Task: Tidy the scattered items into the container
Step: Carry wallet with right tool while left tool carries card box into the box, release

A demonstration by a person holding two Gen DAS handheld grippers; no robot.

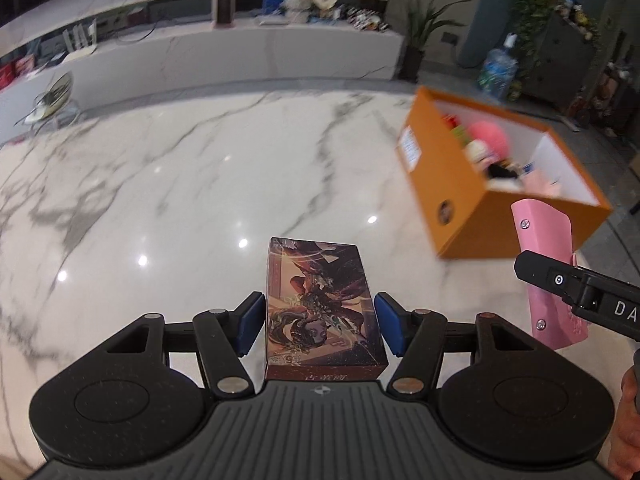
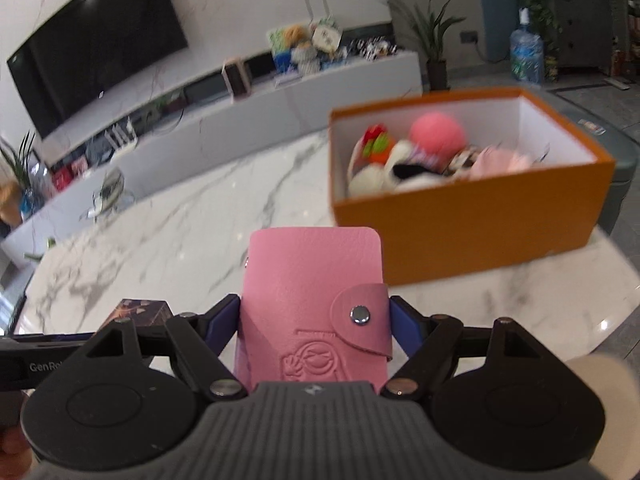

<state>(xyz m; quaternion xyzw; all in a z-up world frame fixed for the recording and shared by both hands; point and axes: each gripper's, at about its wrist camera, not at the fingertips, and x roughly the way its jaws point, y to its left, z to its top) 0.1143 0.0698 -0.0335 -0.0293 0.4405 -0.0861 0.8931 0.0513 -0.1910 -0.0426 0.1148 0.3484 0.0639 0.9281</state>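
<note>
A: Nearest first, left wrist view; left hand-held gripper (image 1: 320, 326), blue pads (image 1: 251, 322) pressed on both long sides of the illustrated card box (image 1: 322, 308); box lies lengthwise along the fingers, clear of the table (image 1: 180, 184).

B: Agreed; jaws partly closed, held apart by the box width. Right side?

A: Right hand-held gripper (image 2: 314, 322) clamps a pink snap-button card holder (image 2: 312, 300); pads touch both edges; flap and stud face the camera; holder projects past the fingertips toward 12 o'clock. In the left view the same holder sits at 3 o'clock, with the right gripper's black finger across it.

B: Container?

A: Orange box (image 2: 472, 224), open top, white inside, resting on the white marble table; in the right view at 1 o'clock, beyond the holder; in the left view at 2 o'clock, tilted in frame. Inside: a pink ball (image 2: 438, 130), a red-and-green toy (image 2: 376, 142), white and pink soft items, blurred; cannot tell exact kinds.

B: Far field?

A: Low white cabinet (image 2: 224, 128) at 11 o'clock with a wall television (image 2: 96, 44) above; potted plant (image 2: 436, 40) and water bottle (image 2: 526, 56) at 1 o'clock.
</note>
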